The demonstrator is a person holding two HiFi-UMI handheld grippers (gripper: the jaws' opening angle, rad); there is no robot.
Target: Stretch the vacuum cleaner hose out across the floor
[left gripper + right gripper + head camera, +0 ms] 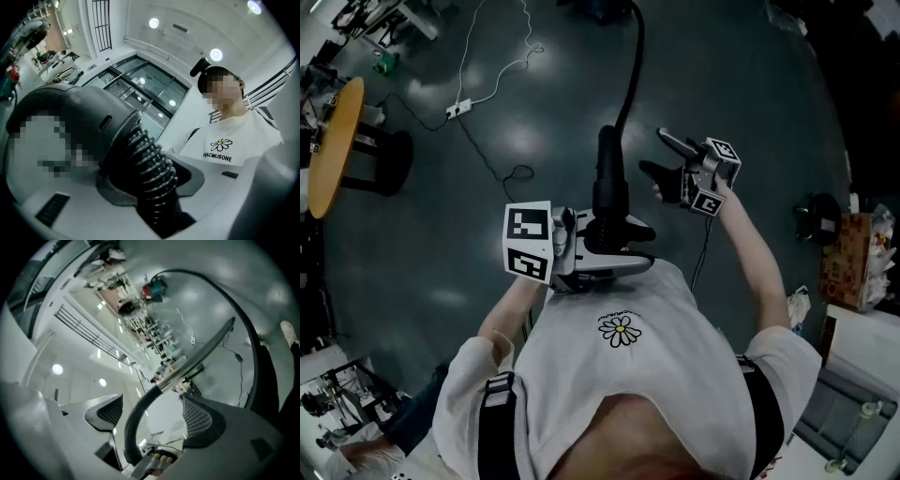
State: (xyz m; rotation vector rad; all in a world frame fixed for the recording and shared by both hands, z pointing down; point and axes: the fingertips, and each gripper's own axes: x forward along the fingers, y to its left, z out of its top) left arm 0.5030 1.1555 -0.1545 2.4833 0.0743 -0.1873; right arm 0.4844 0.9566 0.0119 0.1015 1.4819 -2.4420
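Black ribbed vacuum hose (630,75) runs from the chest-high left hand-held gripper (623,248), clamped on it, toward the far floor (741,75); right hand-held gripper (654,155) gapes wide, gripping nothing. One-handed tugging could let ribs slip free.

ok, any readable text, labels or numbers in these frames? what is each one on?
"PEACMUSONE": on the white T-shirt, under its daisy print, left gripper view.
The same shirt print in the head view: too small to read.
Print on the orange box at the right edge of the head view: too small to read.
Marker cubes: square patterns only, no words.
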